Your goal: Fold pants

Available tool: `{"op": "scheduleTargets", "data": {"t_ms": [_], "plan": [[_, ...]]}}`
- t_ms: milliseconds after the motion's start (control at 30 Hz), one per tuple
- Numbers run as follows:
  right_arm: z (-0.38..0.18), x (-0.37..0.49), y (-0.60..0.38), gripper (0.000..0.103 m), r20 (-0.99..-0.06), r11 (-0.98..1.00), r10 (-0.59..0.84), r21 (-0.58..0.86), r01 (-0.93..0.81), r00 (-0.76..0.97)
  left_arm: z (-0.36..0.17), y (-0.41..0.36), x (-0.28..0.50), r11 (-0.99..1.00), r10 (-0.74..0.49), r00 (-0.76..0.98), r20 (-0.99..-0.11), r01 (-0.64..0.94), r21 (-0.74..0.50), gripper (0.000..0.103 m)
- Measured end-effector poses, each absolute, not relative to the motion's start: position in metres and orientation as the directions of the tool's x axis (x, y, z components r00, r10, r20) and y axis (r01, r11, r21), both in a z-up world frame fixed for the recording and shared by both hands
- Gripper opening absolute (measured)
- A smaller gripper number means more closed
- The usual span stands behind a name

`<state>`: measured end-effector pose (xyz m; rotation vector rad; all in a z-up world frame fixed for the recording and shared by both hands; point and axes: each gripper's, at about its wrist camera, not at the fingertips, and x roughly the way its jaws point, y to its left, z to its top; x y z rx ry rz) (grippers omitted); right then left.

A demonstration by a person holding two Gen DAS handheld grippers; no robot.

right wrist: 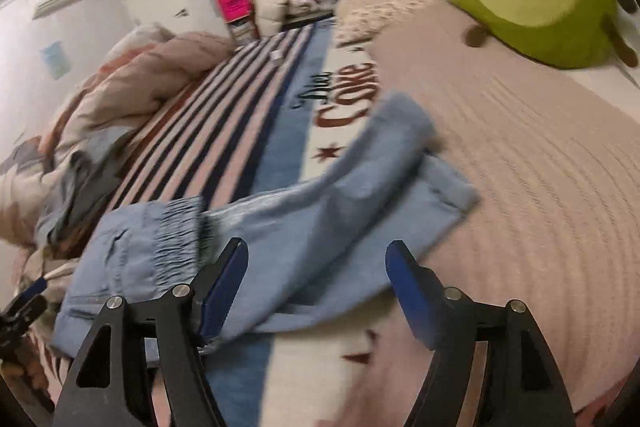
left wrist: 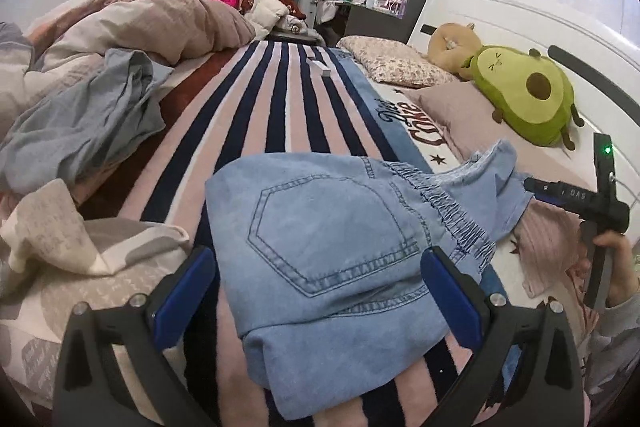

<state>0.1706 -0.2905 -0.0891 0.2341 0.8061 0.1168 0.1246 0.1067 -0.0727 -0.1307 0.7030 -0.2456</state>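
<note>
In the left wrist view, a rumpled grey-blue cloth is seen at the left edge, beside a puffy pink quilt at the upper left. A striped blanket, soft and banded in navy and pink, runs up the centre of the bed. The pants, light blue denim with a stitched back pocket and a gathered elastic waistband, are laid folded on it at lower centre. The left gripper is held with its blue-padded jaws spread wide, one on each side of the denim, nothing clamped. A plush avocado is seen at the right, by the white headboard.

In the right wrist view, which is blurred, the pants stretch from lower left toward the centre. The right gripper is released, its jaws parted just over the near edge of a pant leg. A ribbed pink pillow fills the right.
</note>
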Motion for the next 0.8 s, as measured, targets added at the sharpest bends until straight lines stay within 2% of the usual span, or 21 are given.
{"op": "scheduleTargets", "data": {"t_ms": [100, 233, 367, 567, 633, 700, 767, 800], "plan": [[-0.091, 0.178, -0.296, 0.068, -0.681, 0.974, 0.178, 0.224, -0.029, 0.710, -0.075, 0.111, 0.126, 0.962, -0.268, 0.734, -0.624, 0.176, -0.207, 0.102], [-0.106, 0.217, -0.291, 0.068, -0.739, 0.967, 0.207, 0.252, -0.022, 0.641, -0.076, 0.111, 0.130, 0.964, -0.263, 0.736, -0.624, 0.172, -0.204, 0.102], [-0.122, 0.238, -0.273, 0.068, -0.792, 0.993, 0.091, 0.118, 0.006, 0.604, -0.077, 0.113, 0.129, 0.967, -0.253, 0.740, -0.623, 0.170, -0.191, 0.102], [-0.112, 0.179, -0.286, 0.069, -0.713, 0.965, 0.150, 0.257, 0.056, 0.685, -0.078, 0.123, 0.126, 0.960, -0.274, 0.749, -0.604, 0.173, -0.221, 0.102], [-0.112, 0.161, -0.288, 0.071, -0.714, 0.958, 0.149, 0.275, 0.078, 0.684, -0.078, 0.124, 0.126, 0.955, -0.287, 0.749, -0.597, 0.180, -0.234, 0.102], [-0.117, 0.156, -0.284, 0.077, -0.730, 0.959, 0.153, 0.272, 0.078, 0.666, -0.077, 0.125, 0.126, 0.953, -0.295, 0.751, -0.592, 0.183, -0.242, 0.102], [-0.121, 0.165, -0.277, 0.095, -0.751, 0.963, 0.163, 0.263, 0.063, 0.640, -0.076, 0.126, 0.125, 0.948, -0.306, 0.751, -0.585, 0.187, -0.256, 0.102], [-0.123, 0.172, -0.274, 0.098, -0.759, 0.961, 0.163, 0.268, 0.074, 0.631, -0.075, 0.126, 0.124, 0.948, -0.308, 0.753, -0.582, 0.186, -0.259, 0.102]]}}
